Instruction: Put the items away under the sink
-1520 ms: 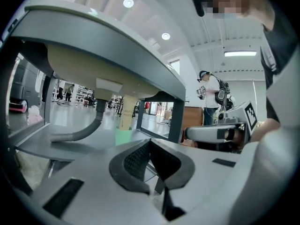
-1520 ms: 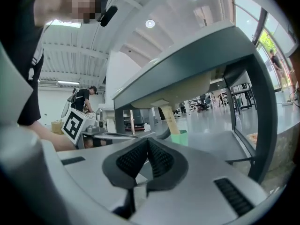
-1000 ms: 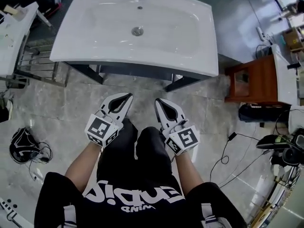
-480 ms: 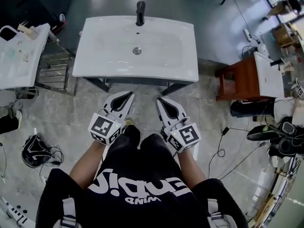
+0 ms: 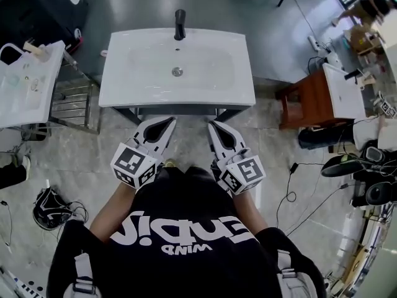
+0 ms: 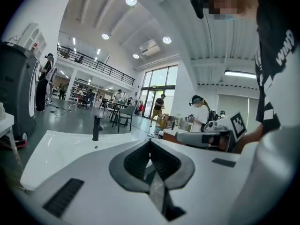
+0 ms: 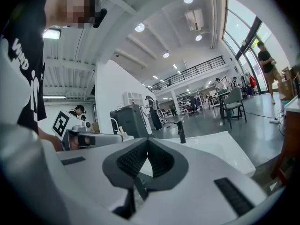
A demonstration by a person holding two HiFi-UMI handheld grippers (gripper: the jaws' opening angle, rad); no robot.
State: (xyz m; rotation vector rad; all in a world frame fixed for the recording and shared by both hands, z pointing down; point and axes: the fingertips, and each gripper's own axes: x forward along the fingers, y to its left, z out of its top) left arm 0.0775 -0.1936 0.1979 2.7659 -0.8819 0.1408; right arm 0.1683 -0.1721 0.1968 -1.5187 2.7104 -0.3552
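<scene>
Sink (image 5: 142,85): one, white, rectangular, straight ahead of both grippers, near edge just past their tips in the head view. One black faucet (image 5: 180,22) at the far rim; one drain (image 5: 177,71) mid-basin. Two dark frame legs (image 5: 127,113) under the near edge, angled out toward the corners.

Two grippers, side by side above the tiled floor (image 5: 80,154), apart from each other, both aimed at the sink front. Left gripper (image 5: 166,123): closed tip to tip, only the diamond-shaped gap between the ribbed pads, nothing held. Right gripper (image 5: 213,125): likewise closed and empty. Two marker cubes, one (image 5: 133,166) behind the left jaws, one (image 5: 243,176) behind the right.

Around the sink:
- A second white basin top (image 5: 18,85) at far left, with small items on it too small to name.
- One metal rack (image 5: 71,101) between that top and the sink, close to the sink's left edge.
- One wooden cabinet (image 5: 307,101) with a white top, near the sink's right corner, bare floor between.
- One tangle of cables (image 5: 53,207) on the floor at left, well clear of the grippers.
- One thin cable (image 5: 291,191) trailing across the floor at right.
- Dark equipment (image 5: 347,163) crowded along the right edge.
- One person (image 5: 366,8) at upper right, far off.

Open floor between the sink front and the grippers; space between the two legs unobstructed as far as visible.
</scene>
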